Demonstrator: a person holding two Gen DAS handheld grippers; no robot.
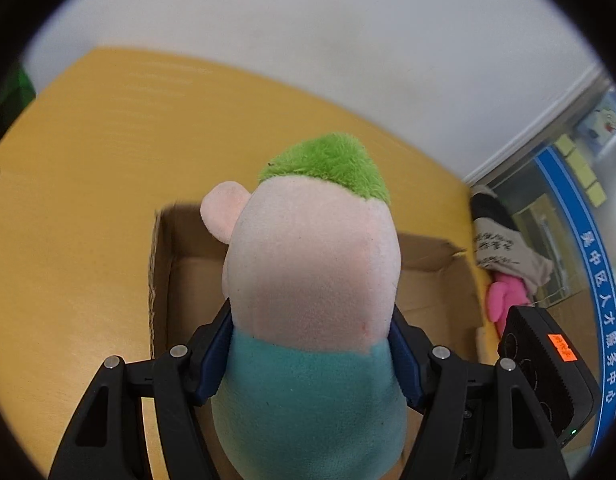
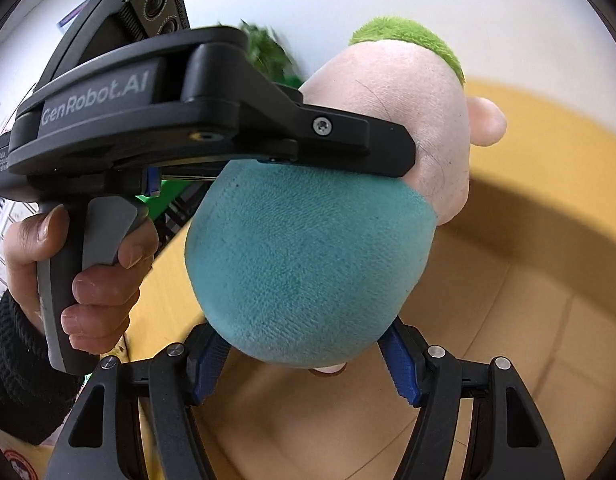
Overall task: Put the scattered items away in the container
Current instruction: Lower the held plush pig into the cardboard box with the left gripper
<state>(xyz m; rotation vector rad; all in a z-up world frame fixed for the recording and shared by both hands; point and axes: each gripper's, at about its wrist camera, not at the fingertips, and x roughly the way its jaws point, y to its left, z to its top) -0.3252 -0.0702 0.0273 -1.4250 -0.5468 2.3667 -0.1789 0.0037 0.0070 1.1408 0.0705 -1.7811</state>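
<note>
Teal-bodied plush toy clamped in left gripper, right gripper grasping its base

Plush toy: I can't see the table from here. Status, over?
Left claw and right claw both clamped on plush toy. Toy above open cardboard box. Nothing blocking the box.

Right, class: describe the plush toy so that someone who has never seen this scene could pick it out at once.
Start at the yellow table and find the open cardboard box on it. Above the box, the plush toy is gripped by the left gripper and the right gripper. Its green tuft, pale pink head and teal body set it apart from the bright pink item beyond the box.
</note>
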